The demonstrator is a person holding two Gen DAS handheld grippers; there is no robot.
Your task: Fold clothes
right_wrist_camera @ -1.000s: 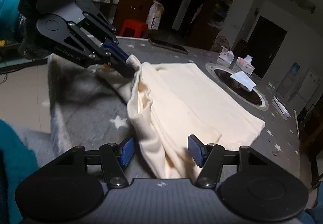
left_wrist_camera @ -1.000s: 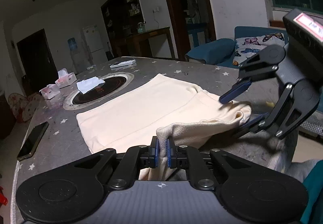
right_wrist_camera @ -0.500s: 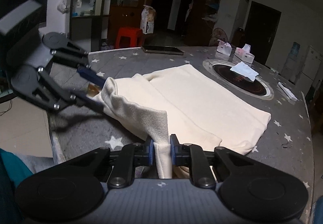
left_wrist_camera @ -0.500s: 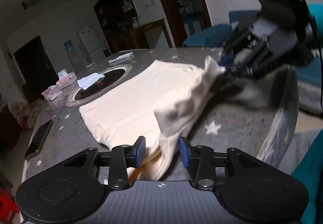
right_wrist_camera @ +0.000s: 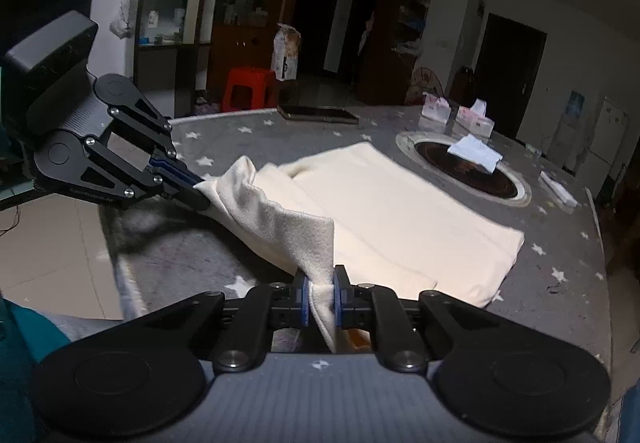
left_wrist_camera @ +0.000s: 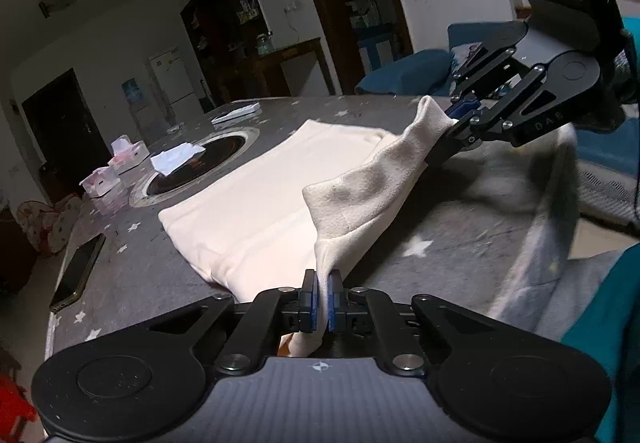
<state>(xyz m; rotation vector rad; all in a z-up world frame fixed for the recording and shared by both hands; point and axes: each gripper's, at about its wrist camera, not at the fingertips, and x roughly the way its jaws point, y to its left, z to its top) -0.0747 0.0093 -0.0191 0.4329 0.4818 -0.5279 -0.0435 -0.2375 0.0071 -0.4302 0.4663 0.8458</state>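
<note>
The cream fleece garment (left_wrist_camera: 256,199) lies on the grey star-patterned surface (left_wrist_camera: 460,243), near edge lifted — left hand-held gripper (left_wrist_camera: 322,301) and right hand-held gripper (right_wrist_camera: 320,301) are each clamped on a corner. Uneven pull could skew the fold — thin pinches may slip.

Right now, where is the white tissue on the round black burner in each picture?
Left wrist view: the white tissue lies left of centre, on the round black burner, beyond the cream garment.
Right wrist view: the tissue lies upper right, on the same burner.
Shared landmark: the pink tissue boxes behind the burner.
</note>
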